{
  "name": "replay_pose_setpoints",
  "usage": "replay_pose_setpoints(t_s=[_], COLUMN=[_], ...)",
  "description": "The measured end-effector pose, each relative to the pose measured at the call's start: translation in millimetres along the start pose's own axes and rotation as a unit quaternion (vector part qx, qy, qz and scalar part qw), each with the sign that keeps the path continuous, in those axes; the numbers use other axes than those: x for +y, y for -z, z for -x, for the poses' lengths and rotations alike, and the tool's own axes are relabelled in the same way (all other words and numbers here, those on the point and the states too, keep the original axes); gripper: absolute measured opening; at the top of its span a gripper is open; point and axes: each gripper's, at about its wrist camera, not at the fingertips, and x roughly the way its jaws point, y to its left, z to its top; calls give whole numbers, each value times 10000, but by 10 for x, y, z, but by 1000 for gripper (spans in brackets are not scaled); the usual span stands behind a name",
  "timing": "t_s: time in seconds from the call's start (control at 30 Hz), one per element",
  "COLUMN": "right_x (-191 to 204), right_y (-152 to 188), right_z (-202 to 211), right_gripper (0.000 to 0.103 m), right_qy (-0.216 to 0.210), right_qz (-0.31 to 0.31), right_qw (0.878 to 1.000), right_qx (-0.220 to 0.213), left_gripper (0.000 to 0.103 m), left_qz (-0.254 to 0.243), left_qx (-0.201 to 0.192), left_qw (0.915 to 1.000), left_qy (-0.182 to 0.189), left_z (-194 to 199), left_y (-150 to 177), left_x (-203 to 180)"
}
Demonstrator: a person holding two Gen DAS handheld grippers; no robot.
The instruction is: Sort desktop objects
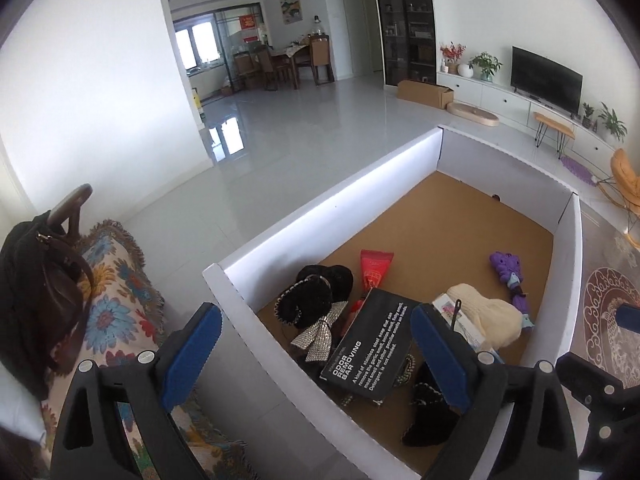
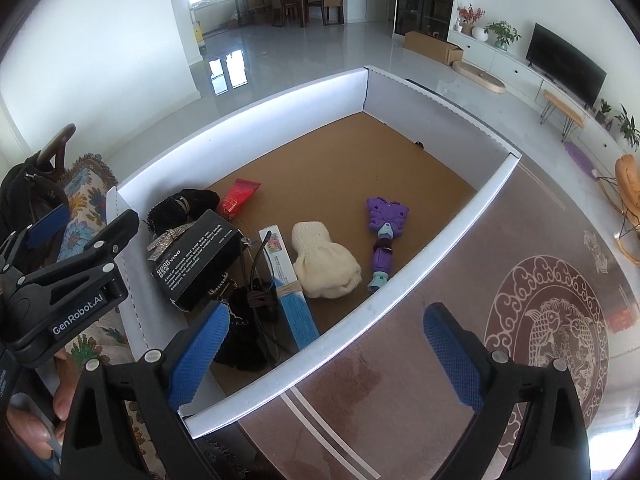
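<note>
A white-walled box [image 2: 460,216] with a brown floor holds a black "Odor Removing Bar" carton [image 2: 198,258], black fuzzy slippers with a rhinestone bow [image 1: 316,300], a red tube [image 2: 239,196], a cream knitted item [image 2: 326,266], a purple toy wand [image 2: 384,236] and a blue-white flat pack [image 2: 288,284]. My left gripper [image 1: 316,356] is open and empty above the box's near-left corner, over the carton [image 1: 370,346]. My right gripper [image 2: 326,352] is open and empty above the box's near wall. The left gripper also shows at the left of the right wrist view [image 2: 92,248].
A floral throw [image 1: 120,296] with a dark bag [image 1: 36,292] on it lies left of the box. A brown patterned table top [image 2: 520,344] lies to the box's right. Beyond are a shiny tiled floor, a TV unit [image 1: 546,80] and a dining table.
</note>
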Motion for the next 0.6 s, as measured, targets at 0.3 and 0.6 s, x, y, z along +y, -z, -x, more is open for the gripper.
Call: replay_pose_setpoints(t_s=[0.3,0.6], right_x=[-16,-44], right_y=[-55,-78], right_z=[59,41], right_gripper=[98,99], right_qy=[-84,-151], right_qz=[-54,-147], right_qw=[9999,9998], right_qx=[-34,-38], left_gripper=[96,97], left_qz=[-342,-185], left_qx=[192,-45], left_qw=[9992,9998], left_qy=[-56,18], left_z=[38,176], left_y=[-41,-49], left_x=[-19,57])
